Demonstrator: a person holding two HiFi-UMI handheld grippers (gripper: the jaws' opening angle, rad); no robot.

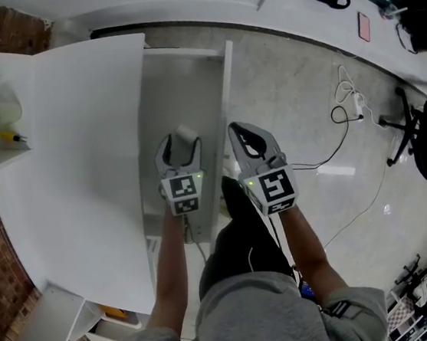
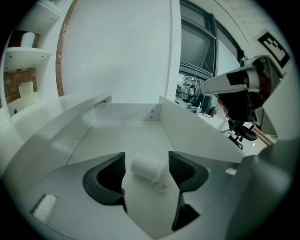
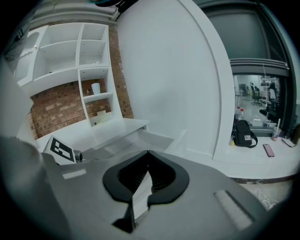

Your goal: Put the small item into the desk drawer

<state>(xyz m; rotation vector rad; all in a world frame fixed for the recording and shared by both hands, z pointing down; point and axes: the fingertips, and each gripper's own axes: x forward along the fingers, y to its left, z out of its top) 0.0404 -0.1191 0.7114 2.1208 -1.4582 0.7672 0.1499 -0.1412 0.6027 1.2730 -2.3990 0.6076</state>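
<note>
- Roll [image 1: 187, 134]: in the head view it lies on the floor of the open drawer [image 1: 186, 76], right between the tips of the left gripper [image 1: 180, 140].
- The drawer stands pulled out from the white counter [image 1: 82, 166]. Both forearms reach forward over it, the left gripper slanting down into the drawer. The right gripper [image 1: 233, 130] hangs over the drawer's right wall.
- In the left gripper view the roll [image 2: 146, 167] rests on its side on the drawer [image 2: 122, 136] floor. Its long axis runs across the gap from one finger to the other, slightly skewed, with the right end nearer the camera. A small loop lies at that end.
- The left gripper [image 2: 146, 161] has its fingers [image 2: 108, 180] released. They stand wide apart on either side of the roll and do not press on it. The right end sits just beside the right finger.
- In the right gripper view the right gripper [image 3: 148, 154] is clenched, its fingers [image 3: 166, 180] meeting at the tips with nothing held.
- Past them lie the drawer [image 3: 140, 140], the counter [image 3: 103, 129] and white shelves [image 3: 93, 65].
</note>
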